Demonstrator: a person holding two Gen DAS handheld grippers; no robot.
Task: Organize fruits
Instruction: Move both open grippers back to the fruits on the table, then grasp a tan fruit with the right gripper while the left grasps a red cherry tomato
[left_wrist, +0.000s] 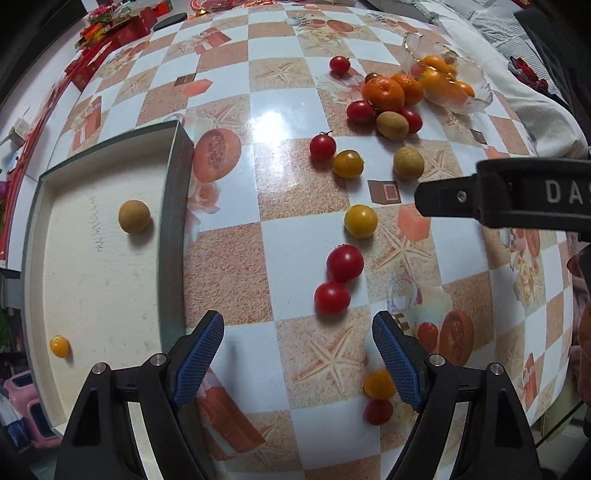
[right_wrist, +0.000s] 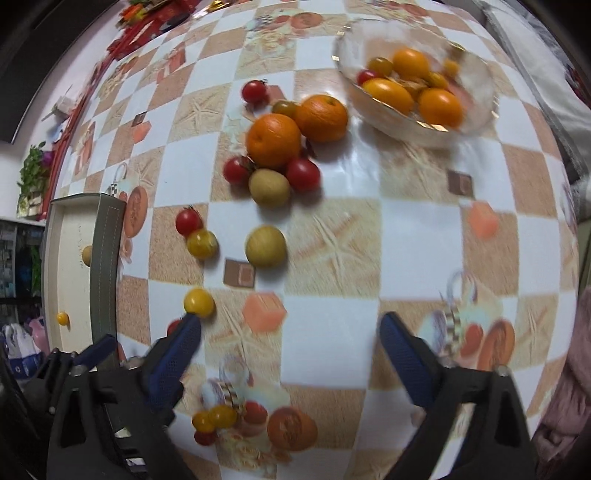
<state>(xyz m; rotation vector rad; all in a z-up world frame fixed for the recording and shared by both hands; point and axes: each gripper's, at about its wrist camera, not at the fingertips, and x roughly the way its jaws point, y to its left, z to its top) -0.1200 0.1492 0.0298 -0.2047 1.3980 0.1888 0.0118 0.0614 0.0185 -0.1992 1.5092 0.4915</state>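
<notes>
While both claws hang over the checked tablecloth (left_wrist: 280, 236), neither has hold of anything. The left claw (left_wrist: 297, 356) is spread wide, its blue pads apart above bare cloth, with two red tomatoes (left_wrist: 343, 264) just ahead of it and a yellow tomato (left_wrist: 360, 220) a little farther on. The right claw (right_wrist: 290, 347) is also wide open and empty; its left pad sits just below a yellow tomato (right_wrist: 199, 302).

The fruit is mostly loose on the table. Two oranges (right_wrist: 274, 139) lie touching each other near the glass bowl (right_wrist: 476, 122), with red tomatoes and a tan round fruit (right_wrist: 269, 186) crowded against them. Another tan fruit (right_wrist: 266, 246) lies alone, nearer the claws. The glass bowl holds several orange and yellow fruits (right_wrist: 439, 107). To the left stands a shallow box (left_wrist: 177, 206) with a pale floor; inside it lie one tan fruit (left_wrist: 134, 216) and, well apart from it, one small yellow tomato (left_wrist: 60, 346).
</notes>
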